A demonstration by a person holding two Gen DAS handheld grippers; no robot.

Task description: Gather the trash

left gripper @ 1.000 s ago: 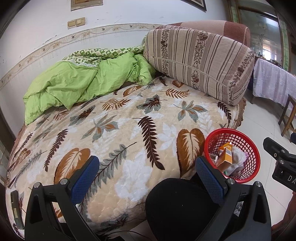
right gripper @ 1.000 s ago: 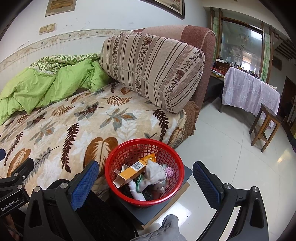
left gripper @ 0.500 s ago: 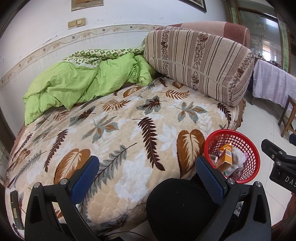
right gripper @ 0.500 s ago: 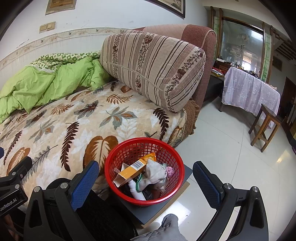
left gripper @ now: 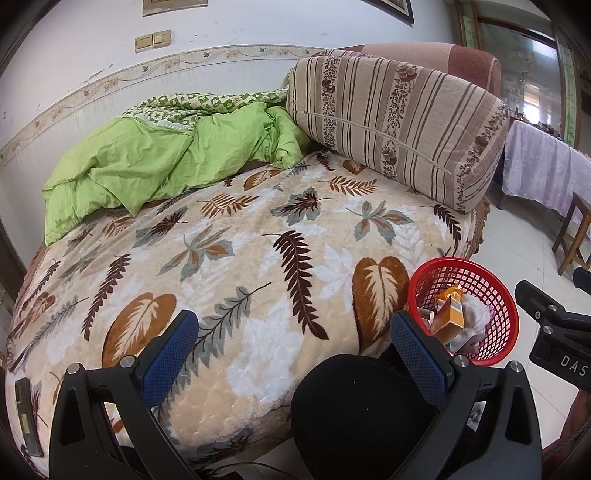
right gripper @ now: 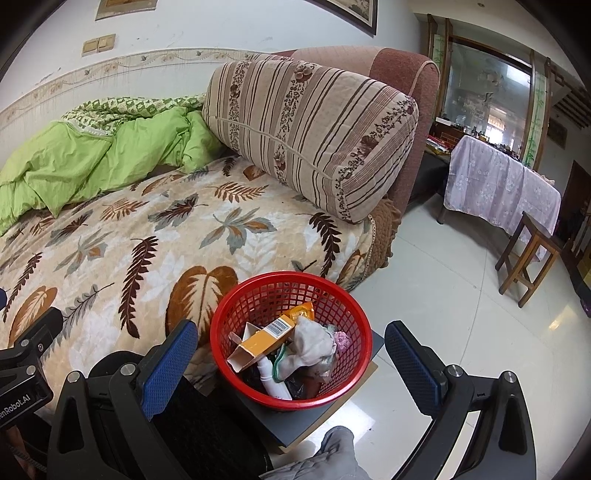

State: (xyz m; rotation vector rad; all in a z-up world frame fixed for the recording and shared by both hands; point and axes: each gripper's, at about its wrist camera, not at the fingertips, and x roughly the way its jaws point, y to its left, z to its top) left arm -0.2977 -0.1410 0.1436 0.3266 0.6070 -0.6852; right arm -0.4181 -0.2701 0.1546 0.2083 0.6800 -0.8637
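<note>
A bedroom with a white wall (left gripper: 258,33) and a pale tiled floor (right gripper: 461,295); most of what I see is a bed under a leaf-print blanket (left gripper: 240,266).

Left view: the blanket spreads wide in front of me, with a crumpled green quilt (left gripper: 155,162) against the wall and a striped bolster (left gripper: 399,125) at the head. My left gripper (left gripper: 293,349) hangs over the near edge of the bed, jaws wide apart, nothing between the blue pads (left gripper: 170,354). A black rounded shape (left gripper: 362,410) fills the lower middle, just under my right pad; I cannot tell what it is. Beside the bed, to the right, stands the red basket (left gripper: 495,295) with an orange carton (left gripper: 450,310) and white crumpled stuff inside. Part of my other tool shows at the right edge.

Right view: the basket (right gripper: 229,314) sits on a dark board (right gripper: 295,421) on the floor, touching the side of the bed. In it lie the carton (right gripper: 266,338), open at one end, a white wad (right gripper: 310,341), a white tube (right gripper: 271,380) and something pink. My right gripper (right gripper: 291,354) hovers over the basket, jaws spread wide and holding nothing. Farther off stand a table with a lilac cloth (right gripper: 498,184) and a wooden stool (right gripper: 528,254). A grey fabric fold (right gripper: 332,454) shows at the bottom edge.
</note>
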